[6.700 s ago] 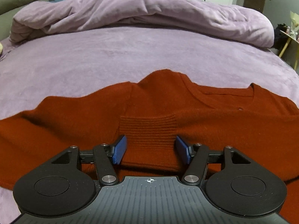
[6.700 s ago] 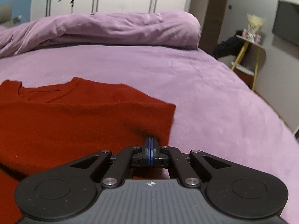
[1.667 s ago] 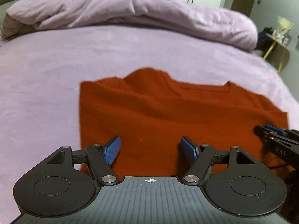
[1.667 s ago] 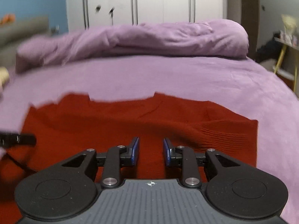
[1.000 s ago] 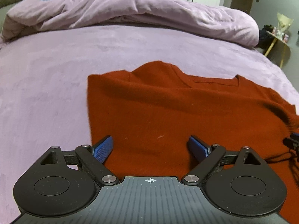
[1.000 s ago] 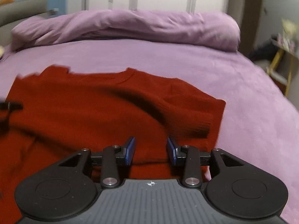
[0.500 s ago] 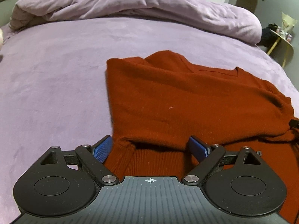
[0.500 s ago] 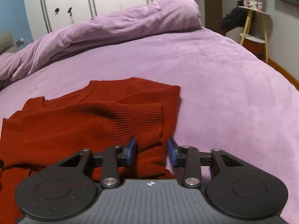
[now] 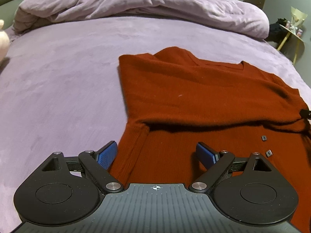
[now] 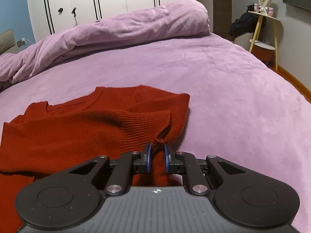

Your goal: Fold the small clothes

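A rust-red knit sweater [image 9: 204,97] lies on the purple bed [image 9: 58,77] with both sleeves folded in over its body. My left gripper [image 9: 156,154] is open, low over the sweater's near left edge, its fingers straddling the ribbed hem. In the right wrist view the sweater [image 10: 77,132] fills the left half, with a ribbed cuff [image 10: 147,128] folded across it. My right gripper [image 10: 157,155] is nearly shut with a bunch of the sweater's right edge between its blue pads. The tip of the right gripper shows at the right edge of the left wrist view [image 9: 306,114].
A rolled purple duvet [image 9: 145,5] lies across the far end of the bed. White wardrobe doors [image 10: 108,3] stand behind it. A small yellow-legged side table [image 10: 264,31] stands off the bed's right side. Bare purple sheet [image 10: 243,106] lies right of the sweater.
My right gripper has closed from open onto the sweater's right edge near the cuff. My left gripper has slid left and back toward the hem, staying open.
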The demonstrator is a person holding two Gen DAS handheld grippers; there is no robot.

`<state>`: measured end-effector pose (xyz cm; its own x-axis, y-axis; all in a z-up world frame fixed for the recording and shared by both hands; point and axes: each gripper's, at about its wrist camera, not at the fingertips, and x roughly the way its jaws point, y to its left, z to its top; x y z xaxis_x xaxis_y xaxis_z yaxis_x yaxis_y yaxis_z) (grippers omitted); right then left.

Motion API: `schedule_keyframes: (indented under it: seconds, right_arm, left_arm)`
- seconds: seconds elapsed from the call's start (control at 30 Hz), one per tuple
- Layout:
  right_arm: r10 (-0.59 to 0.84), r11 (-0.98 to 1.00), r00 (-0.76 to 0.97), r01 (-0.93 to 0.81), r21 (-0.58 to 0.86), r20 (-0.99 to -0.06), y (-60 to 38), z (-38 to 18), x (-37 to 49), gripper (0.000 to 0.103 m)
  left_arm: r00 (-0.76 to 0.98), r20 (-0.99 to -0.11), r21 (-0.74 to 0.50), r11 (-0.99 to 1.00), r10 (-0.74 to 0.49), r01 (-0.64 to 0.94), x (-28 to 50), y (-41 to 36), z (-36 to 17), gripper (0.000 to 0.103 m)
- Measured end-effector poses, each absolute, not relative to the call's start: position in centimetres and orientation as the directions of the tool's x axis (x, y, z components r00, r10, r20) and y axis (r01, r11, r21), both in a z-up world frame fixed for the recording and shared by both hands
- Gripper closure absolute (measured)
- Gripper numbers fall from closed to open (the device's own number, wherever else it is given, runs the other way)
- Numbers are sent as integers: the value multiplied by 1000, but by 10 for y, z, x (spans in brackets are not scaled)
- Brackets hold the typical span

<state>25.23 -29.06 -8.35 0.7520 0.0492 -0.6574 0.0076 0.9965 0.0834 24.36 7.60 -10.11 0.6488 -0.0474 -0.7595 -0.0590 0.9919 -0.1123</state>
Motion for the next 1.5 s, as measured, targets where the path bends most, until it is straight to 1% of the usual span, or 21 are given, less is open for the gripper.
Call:
schedule_keyframes:
  seconds: [0.13, 0.23, 0.3, 0.37, 0.47, 0.6, 0.63, 0.67, 0.7, 0.77, 0.83, 0.87, 0.9, 0.97, 1.07, 1.13, 1.17, 1.27, 1.37, 1.43, 1.5]
  right_arm:
    - [22, 998, 752, 21, 57, -659, -286, -78, 252, 88]
    - [-22, 999, 724, 39, 9, -689, -288, -83, 258, 78]
    - [-42, 997, 739, 73, 18, -672, -293, -78, 252, 78]
    - [7, 994, 757, 67, 88, -653, -301, -71, 243, 77]
    - [145, 965, 772, 27, 260, -619, -311, -60, 237, 75]
    - [217, 931, 722, 50, 362, -657, -311, -70, 252, 73]
    - [226, 928, 698, 59, 369, -679, -310, -77, 258, 74]
    - [220, 931, 673, 72, 359, -707, -309, -85, 263, 80]
    - [194, 942, 664, 80, 326, -722, -306, -90, 264, 93]
    - [131, 969, 677, 65, 237, -724, -298, -84, 257, 93]
    - [157, 971, 686, 24, 238, -710, -298, -72, 240, 92]
    - [183, 967, 689, 2, 254, -702, -300, -66, 229, 86]
    - [206, 964, 686, -21, 264, -698, -304, -61, 217, 74]
    - [221, 967, 682, -60, 248, -697, -314, -53, 179, 59]
    - [220, 972, 671, -90, 216, -708, -336, -47, 117, 53]
    - [206, 974, 642, -63, 217, -739, -351, -49, 79, 52]
    - [204, 973, 624, -42, 228, -755, -358, -53, 62, 52]
    - [243, 956, 565, -4, 292, -788, -372, -67, 24, 52]
    - [289, 938, 563, -6, 346, -774, -376, -74, 7, 52]
    - [361, 908, 551, -24, 418, -752, -376, -75, 6, 56]
    - [432, 873, 524, -39, 485, -734, -378, -78, 9, 66]
  left_arm:
    - [639, -767, -115, 992, -50, -60, 230, 80, -99, 11]
    - [627, -777, -123, 991, -59, -59, 218, 84, -98, 11]
    - [615, -785, -135, 989, -69, -62, 208, 90, -99, 11]
    - [603, -794, -147, 987, -74, -72, 197, 96, -101, 11]
    - [596, -800, -159, 983, -74, -91, 181, 102, -102, 11]
    - [594, -800, -199, 971, -85, -129, 161, 110, -102, 11]
    - [590, -802, -211, 968, -91, -137, 158, 113, -102, 11]
    - [587, -805, -218, 965, -93, -146, 154, 115, -102, 11]
    - [584, -806, -221, 964, -94, -150, 150, 117, -101, 11]
    - [574, -813, -220, 964, -97, -148, 144, 121, -99, 12]
    - [565, -820, -209, 968, -96, -140, 137, 124, -97, 12]
    - [557, -825, -202, 970, -93, -136, 132, 125, -97, 12]
    - [553, -828, -198, 971, -94, -132, 128, 126, -97, 12]
    - [547, -830, -201, 973, -107, -116, 115, 128, -97, 12]
    - [535, -835, -211, 973, -131, -91, 101, 127, -98, 14]
    - [509, -844, -244, 966, -169, -85, 94, 127, -98, 21]
    - [487, -846, -291, 953, -215, -85, 90, 128, -100, 24]
    - [446, -851, -357, 928, -277, -103, 82, 129, -106, 31]
    - [439, -844, -406, 902, -307, -150, 76, 136, -109, 50]
    - [421, -833, -466, 866, -360, -183, 74, 142, -114, 66]
    - [406, -830, -491, 848, -384, -202, 73, 144, -119, 72]
